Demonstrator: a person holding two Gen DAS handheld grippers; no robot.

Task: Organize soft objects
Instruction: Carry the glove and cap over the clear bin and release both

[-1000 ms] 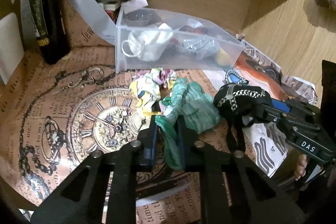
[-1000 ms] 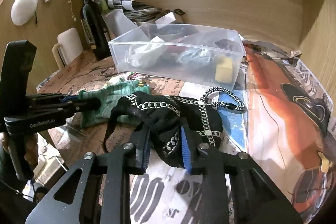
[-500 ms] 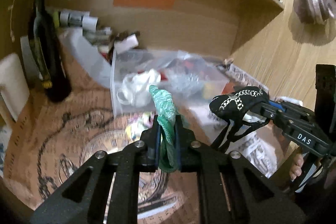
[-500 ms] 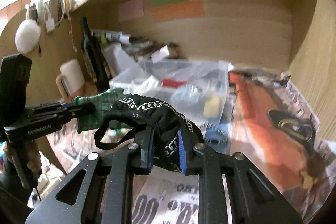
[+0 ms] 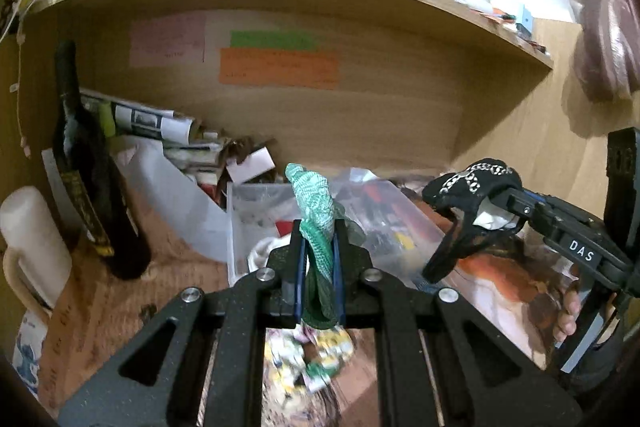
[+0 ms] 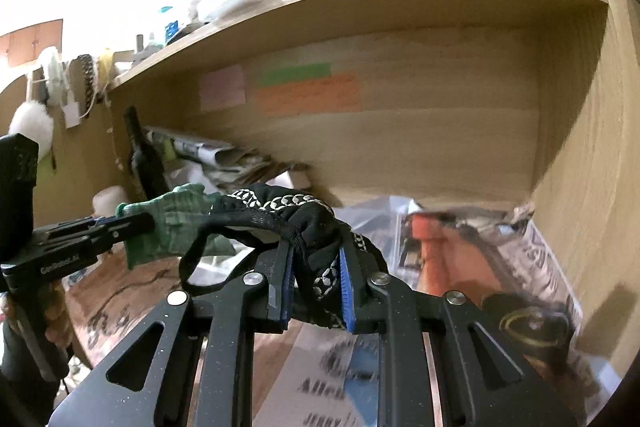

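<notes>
Left wrist: my left gripper (image 5: pixel 318 269) pinches green cloth (image 5: pixel 314 203). My right gripper (image 6: pixel 314 289) clamps black chain-print fabric (image 6: pixel 316 223). Risk: its dangling strap (image 6: pixel 192 259) may snag the clear bin (image 5: pixel 256 203).

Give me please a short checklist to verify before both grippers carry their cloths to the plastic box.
1. Left gripper shut on the green cloth: ok.
2. Right gripper shut on the black chain-print cloth: ok.
3. Both cloths lifted off the table: ok.
4. Black strap loop hangs free and could snag: not ok.
5. Free space inside the clear plastic box: cannot tell.
</notes>
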